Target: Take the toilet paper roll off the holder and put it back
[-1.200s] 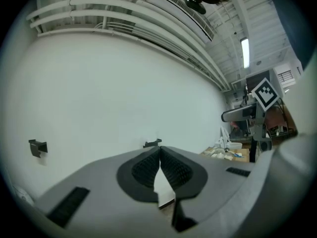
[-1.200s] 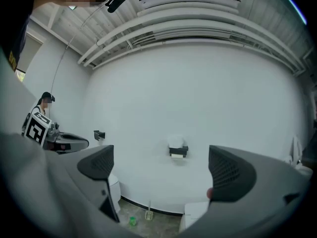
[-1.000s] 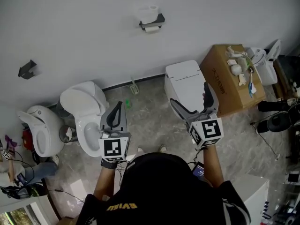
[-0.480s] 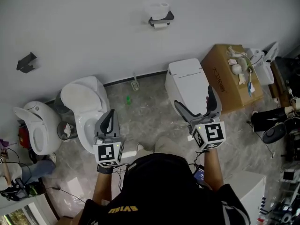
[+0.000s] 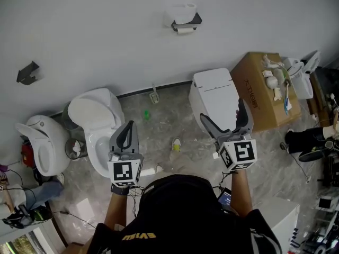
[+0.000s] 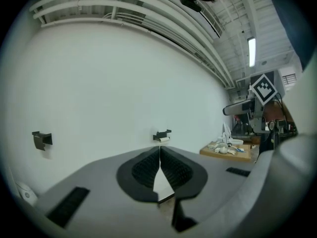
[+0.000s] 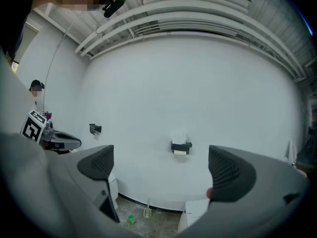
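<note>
Toilet paper roll (image 5: 184,30) hangs in the black holder (image 5: 186,22), high up on the white wall (image 5: 106,36). It is well apart from both grippers, and nothing touches it.

The left gripper (image 6: 159,152) has its two jaws pressed together, with nothing between them. It is held low, in front of the round white toilet (image 5: 98,115).

The right gripper (image 7: 163,166) has its jaws wide apart and holds nothing. Its own view shows the roll and holder far off on the wall, in the gap between the jaws. This gripper is held over the square white toilet (image 5: 214,91).

A brown cardboard box (image 5: 259,86) stands just beside the square toilet. A small green thing (image 5: 146,114) lies on the floor between the two toilets. Another black holder (image 5: 27,73) is on the wall far to the left.
</note>
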Tool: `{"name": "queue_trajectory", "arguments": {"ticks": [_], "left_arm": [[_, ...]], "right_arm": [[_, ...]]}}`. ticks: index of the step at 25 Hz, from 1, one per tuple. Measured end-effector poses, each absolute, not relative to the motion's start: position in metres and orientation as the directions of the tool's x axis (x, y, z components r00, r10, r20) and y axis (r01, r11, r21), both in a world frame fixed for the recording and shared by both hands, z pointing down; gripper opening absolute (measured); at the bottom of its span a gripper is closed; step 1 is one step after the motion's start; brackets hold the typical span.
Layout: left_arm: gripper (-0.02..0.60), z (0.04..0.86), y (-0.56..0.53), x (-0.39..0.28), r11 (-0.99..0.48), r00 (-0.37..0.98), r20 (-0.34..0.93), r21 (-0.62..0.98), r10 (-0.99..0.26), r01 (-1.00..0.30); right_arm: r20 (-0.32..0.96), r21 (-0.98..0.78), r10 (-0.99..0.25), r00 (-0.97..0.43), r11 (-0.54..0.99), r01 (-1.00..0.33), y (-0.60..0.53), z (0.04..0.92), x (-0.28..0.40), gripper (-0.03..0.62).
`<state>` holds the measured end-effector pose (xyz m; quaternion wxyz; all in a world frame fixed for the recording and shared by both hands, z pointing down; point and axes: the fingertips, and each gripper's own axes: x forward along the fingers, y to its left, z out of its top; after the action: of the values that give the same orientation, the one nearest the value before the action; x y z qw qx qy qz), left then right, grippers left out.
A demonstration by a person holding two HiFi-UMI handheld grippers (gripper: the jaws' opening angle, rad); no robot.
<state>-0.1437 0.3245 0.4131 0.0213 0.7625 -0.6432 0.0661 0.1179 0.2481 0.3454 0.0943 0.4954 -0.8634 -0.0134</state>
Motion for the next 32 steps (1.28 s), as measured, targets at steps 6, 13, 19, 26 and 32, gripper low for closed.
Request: {"name": "queue_trajectory", "arguments": {"ticks": [6,13,19,26,32], "left_arm": [[0.012,0.41,0.248,-0.131,-0.153,0.139,0.147,-0.093,-0.979,-0.984],[0.012,0.386,0.161,-0.092,-0.155,0.139,0.129,-0.127,-0.982,-0.98],[0.012,0.383,0.117,-0.07,-0.149,0.128,0.149,-0.144,-0.981,-0.978],[0.012,0.39,0.084,-0.065,-0.142,0.116,0.177,-0.14,-0.977,-0.98],[0.012,0.401,0.049,-0.071,-0.152,0.128,0.186,-0.121,-0.974,-0.981]], "right_arm": [[0.129,0.077,-0.851,-0.51,0.521,-0.85,0.163,0.354,0.128,0.584],[0.099,0.039,-0.851,-0.515,0.521,-0.853,0.074,0.35,0.163,0.584],[0.099,-0.007,-0.839,-0.536,0.538,-0.843,0.023,0.36,0.175,0.584],[0.112,-0.035,-0.817,-0.566,0.566,-0.824,-0.012,0.371,0.167,0.584],[0.094,-0.092,-0.799,-0.594,0.587,-0.805,-0.039,0.372,0.147,0.584]]}}
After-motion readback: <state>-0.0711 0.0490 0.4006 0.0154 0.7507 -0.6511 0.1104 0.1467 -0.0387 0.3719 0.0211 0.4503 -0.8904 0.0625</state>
